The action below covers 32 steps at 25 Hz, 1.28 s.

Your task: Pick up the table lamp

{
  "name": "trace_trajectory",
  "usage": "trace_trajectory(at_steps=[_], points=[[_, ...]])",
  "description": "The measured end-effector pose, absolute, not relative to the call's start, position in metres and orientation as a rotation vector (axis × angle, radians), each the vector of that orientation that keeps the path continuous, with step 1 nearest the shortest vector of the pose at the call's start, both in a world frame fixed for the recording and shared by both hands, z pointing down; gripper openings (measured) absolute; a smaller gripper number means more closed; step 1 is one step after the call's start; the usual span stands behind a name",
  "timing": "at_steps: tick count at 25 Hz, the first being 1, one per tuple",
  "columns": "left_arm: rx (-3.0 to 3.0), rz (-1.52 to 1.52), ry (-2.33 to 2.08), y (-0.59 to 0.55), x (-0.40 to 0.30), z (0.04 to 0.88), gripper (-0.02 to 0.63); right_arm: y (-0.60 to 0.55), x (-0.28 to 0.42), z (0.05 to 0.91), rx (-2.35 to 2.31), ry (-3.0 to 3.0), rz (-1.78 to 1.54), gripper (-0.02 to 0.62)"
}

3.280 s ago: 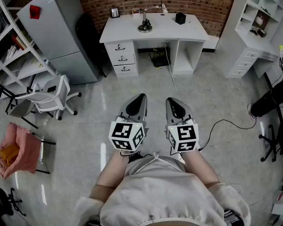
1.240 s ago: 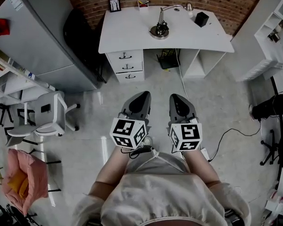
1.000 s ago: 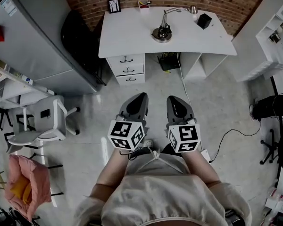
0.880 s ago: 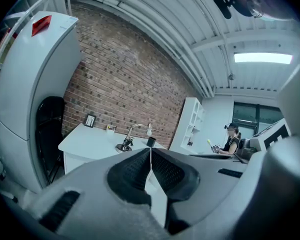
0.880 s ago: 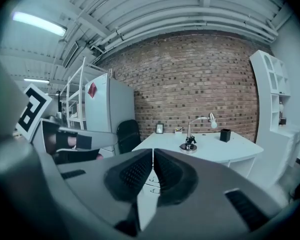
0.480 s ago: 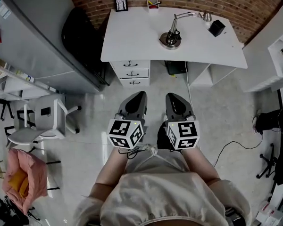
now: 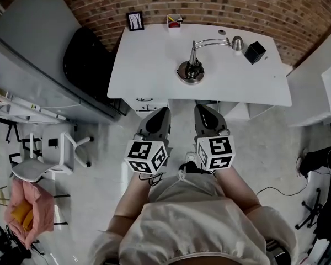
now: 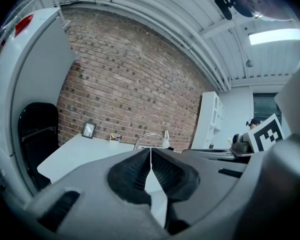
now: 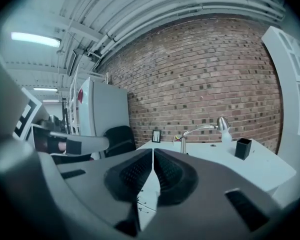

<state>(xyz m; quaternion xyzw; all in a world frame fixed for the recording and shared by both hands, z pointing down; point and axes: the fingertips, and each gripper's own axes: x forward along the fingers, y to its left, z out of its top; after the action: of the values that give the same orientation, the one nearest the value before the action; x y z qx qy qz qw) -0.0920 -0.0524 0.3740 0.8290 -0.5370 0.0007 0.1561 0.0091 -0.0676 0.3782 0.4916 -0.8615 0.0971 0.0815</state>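
The left gripper (image 7: pixel 161 115) and the right gripper (image 7: pixel 204 114) are held side by side. Both point at the desk (image 7: pixel 149 65), with their tips about at its near edge. Each has its jaws pressed together with nothing between them. This probably suits hands not yet within reach of anything, since closed jaws cannot snag on the way in.

The lamp (image 7: pixel 191 70) stands near the middle of the desk. Its round base sits flat, and its thin arm bends toward the desk's right end, where the shade stops just short of a black box (image 7: pixel 255 52). A picture frame (image 7: pixel 135 20) and a pen cup (image 7: pixel 175 21) sit along the desk's back edge, well apart from the lamp. The desk top between the lamp and the near edge is bare.

The jaws will need to open before either can close on the lamp. The upright stem looks the likeliest place to grip.
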Motion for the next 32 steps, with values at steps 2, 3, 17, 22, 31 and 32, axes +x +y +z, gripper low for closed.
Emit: trace_trajectory(at_steps=[2, 3, 17, 22, 31, 32], points=[[2.371, 0.010, -1.554, -0.075, -0.077, 0.375, 0.020, -0.094, 0.025, 0.378, 1.460, -2.580, 0.288, 0.029], [2.369, 0.016, -1.561, -0.085, -0.071, 0.376, 0.020, -0.105, 0.032, 0.378, 1.452, -2.581, 0.288, 0.029], [2.315, 0.096, -1.591, -0.180, -0.056, 0.397, 0.020, -0.200, 0.053, 0.407, 1.378, -2.553, 0.365, 0.031], [2.307, 0.074, -1.557, -0.222, -0.069, 0.404, 0.020, -0.233, 0.046, 0.415, 1.390, -2.513, 0.354, 0.031], [2.318, 0.120, -1.467, -0.296, -0.094, 0.425, 0.020, -0.298, 0.032, 0.432, 1.487, -2.414, 0.386, 0.031], [2.317, 0.126, -1.457, -0.303, -0.097, 0.429, 0.020, -0.302, 0.028, 0.435, 1.490, -2.406, 0.382, 0.031]])
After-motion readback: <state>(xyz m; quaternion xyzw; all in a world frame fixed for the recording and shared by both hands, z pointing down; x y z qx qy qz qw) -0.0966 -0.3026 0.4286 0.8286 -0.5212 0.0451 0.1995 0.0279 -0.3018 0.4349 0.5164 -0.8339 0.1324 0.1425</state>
